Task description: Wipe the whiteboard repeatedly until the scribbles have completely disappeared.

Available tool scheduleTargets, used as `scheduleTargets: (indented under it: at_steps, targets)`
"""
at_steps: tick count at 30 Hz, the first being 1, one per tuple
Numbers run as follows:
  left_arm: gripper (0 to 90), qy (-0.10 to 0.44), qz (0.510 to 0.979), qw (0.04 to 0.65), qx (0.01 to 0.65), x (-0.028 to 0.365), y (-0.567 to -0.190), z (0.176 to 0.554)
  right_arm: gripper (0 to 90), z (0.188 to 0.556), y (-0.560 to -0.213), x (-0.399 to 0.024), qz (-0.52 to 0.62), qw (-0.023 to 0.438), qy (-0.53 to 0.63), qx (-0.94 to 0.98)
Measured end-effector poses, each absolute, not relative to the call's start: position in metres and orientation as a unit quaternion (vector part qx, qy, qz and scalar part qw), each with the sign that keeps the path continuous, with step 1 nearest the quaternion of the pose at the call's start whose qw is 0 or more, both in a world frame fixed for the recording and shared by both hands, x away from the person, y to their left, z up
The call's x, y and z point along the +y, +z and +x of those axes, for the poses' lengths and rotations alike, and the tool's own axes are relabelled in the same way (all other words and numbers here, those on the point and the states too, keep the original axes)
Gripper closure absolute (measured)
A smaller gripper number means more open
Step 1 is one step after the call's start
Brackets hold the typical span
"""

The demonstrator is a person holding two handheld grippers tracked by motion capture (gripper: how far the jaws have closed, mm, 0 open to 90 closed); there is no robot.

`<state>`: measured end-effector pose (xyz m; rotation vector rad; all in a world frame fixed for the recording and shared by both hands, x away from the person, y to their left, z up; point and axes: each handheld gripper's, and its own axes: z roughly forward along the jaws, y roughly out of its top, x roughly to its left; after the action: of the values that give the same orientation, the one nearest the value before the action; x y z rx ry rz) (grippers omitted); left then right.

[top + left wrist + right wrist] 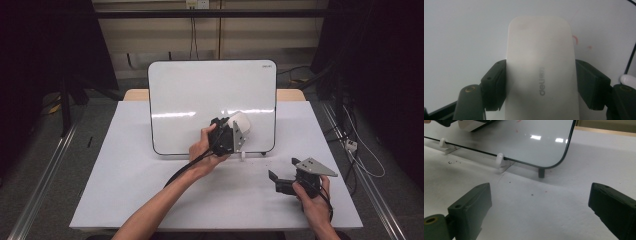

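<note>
High view, centre of frame: left gripper (pixel 239 131) clamps white eraser (pixel 240 123) against lower right part of whiteboard (pixel 200 95), which stands propped on white table (pixel 125 190). Left gripper view: eraser (pixel 541 70) wedged between both jaws, faint red marks (pixel 575 40) just right. Lower right of frame: right gripper (pixel 274 181) rests near table, jaws wide, nothing between them.

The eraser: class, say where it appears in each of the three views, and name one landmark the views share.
High view: eraser right of centre, on the whiteboard.
Left gripper view: centre, gripped between the jaws.
Right gripper view: top left corner, cut off.
Shared landmark: the whiteboard.
</note>
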<state>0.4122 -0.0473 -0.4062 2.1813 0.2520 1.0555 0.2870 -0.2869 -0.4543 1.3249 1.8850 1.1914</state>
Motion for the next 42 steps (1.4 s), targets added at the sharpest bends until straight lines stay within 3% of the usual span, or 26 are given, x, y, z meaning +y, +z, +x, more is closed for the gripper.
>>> scheduleTargets:
  at_steps: [8, 25, 30, 42]
  targets:
    - [31.0, 0.413, 0.833, 0.355, 0.100, -0.066, -0.404, 0.415, 4.7, 0.287, -0.454, -0.286, 0.490, 0.270, 0.442, 0.701]
    - [31.1, 0.416, 0.850, 0.322, 0.008, -0.096, -0.437, 0.385, 4.7, 0.284, -0.454, -0.287, 0.491, 0.272, 0.442, 0.700]
    - [31.1, 0.408, 0.852, 0.326, 0.015, -0.094, -0.435, 0.388, 4.7, 0.284, -0.454, -0.288, 0.489, 0.273, 0.443, 0.700]
    - [31.1, 0.417, 0.825, 0.354, 0.144, -0.050, -0.402, 0.415, 4.6, 0.282, -0.454, -0.290, 0.491, 0.275, 0.442, 0.698]
